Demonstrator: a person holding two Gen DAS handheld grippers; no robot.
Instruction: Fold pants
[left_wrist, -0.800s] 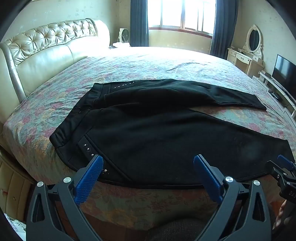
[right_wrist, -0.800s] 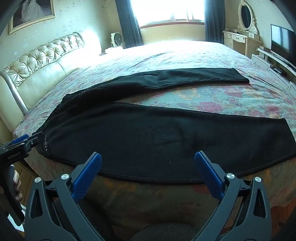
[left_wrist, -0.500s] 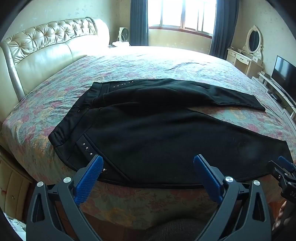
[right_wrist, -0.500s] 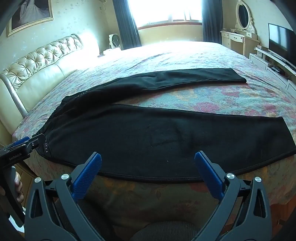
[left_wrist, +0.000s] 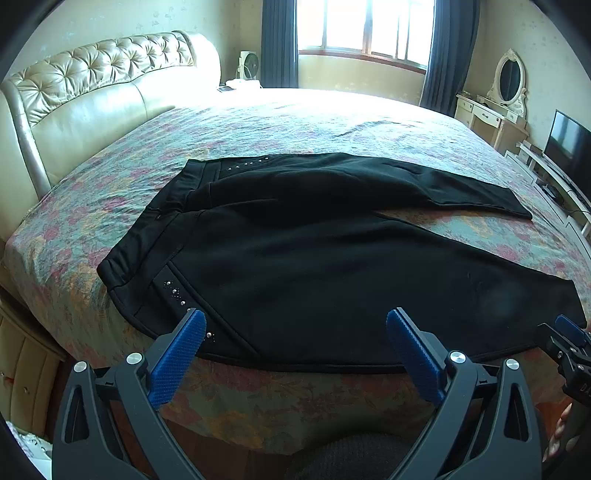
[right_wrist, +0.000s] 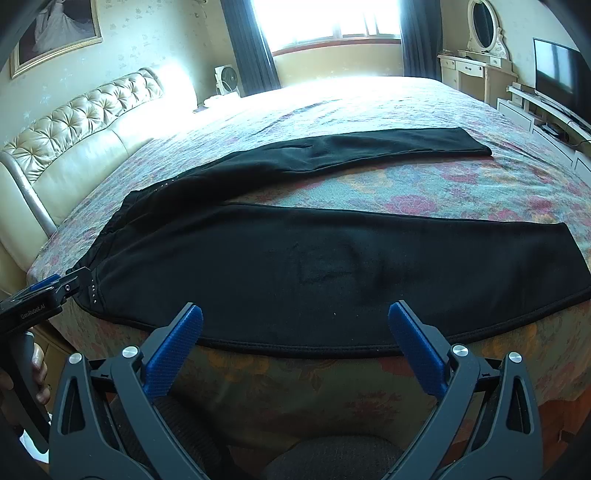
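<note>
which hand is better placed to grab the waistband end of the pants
Left. Its tongs hang open by the studded waistband; the right tongs sit further along the near leg, toward the hem.

Pants (left_wrist: 314, 258) lie on the bed (left_wrist: 277, 125), waistband left.

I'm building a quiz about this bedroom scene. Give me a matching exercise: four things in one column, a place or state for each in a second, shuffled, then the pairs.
Things:
1. pants
2. left gripper
3. television
4. headboard

Places or states:
A. jaws wide open, nothing between them
B. on a low white unit at the right wall
C. spread flat on the bedspread, legs apart
D. pale tufted, at the left end of the bed

Pairs: 1-C, 2-A, 3-B, 4-D
</note>
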